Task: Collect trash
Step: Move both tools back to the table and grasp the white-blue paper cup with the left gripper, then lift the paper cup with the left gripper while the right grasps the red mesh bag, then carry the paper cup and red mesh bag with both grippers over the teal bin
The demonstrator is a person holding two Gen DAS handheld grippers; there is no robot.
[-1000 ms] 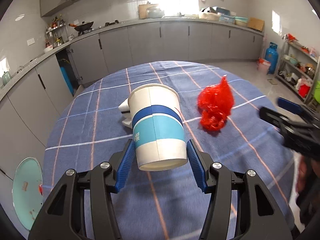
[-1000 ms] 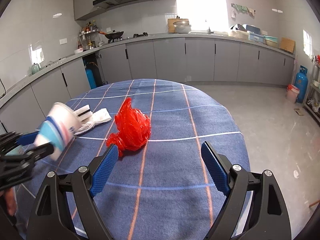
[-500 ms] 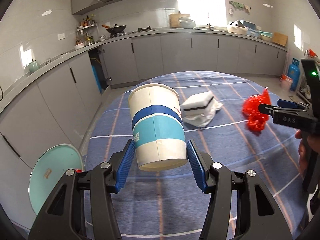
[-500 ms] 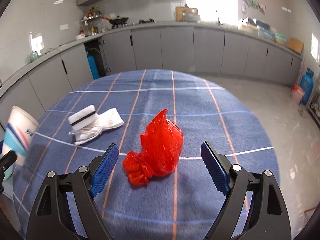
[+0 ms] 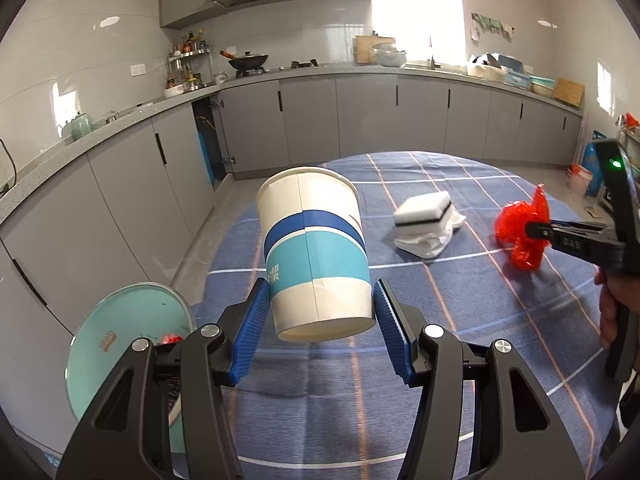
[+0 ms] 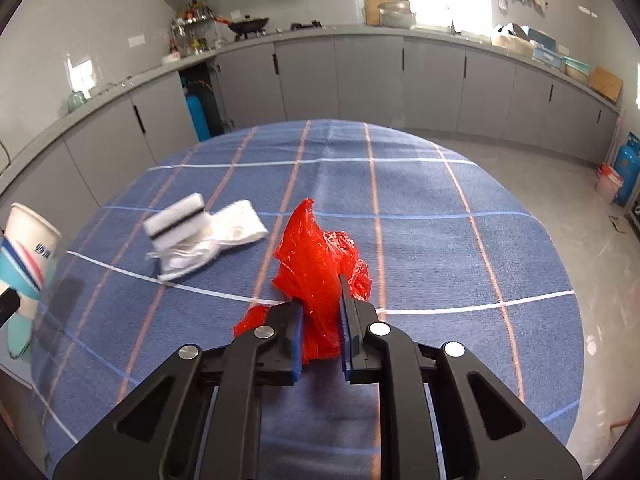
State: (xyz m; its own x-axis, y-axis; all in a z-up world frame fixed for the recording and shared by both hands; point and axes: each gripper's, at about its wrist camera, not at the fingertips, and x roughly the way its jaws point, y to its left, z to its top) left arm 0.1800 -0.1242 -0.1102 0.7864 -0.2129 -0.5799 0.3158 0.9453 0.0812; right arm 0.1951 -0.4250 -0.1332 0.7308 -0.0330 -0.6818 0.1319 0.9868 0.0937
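My left gripper (image 5: 318, 312) is shut on a white paper cup with blue bands (image 5: 314, 248) and holds it above the left edge of the round table. The cup also shows at the left edge of the right wrist view (image 6: 28, 252). My right gripper (image 6: 320, 312) is shut on a crumpled red plastic bag (image 6: 320, 260) that rests on the blue checked tablecloth (image 6: 420, 240). The bag and the right gripper show at the right of the left wrist view (image 5: 520, 232).
A white sponge on a white cloth (image 5: 430, 220) lies mid-table, also in the right wrist view (image 6: 192, 236). A pale green round bin lid (image 5: 124, 344) stands open below the table's left edge. Grey kitchen cabinets (image 5: 360, 116) line the walls.
My right gripper moved down onto the red bag and shut on it. My left gripper carried the cup leftward toward the table edge above the green bin.
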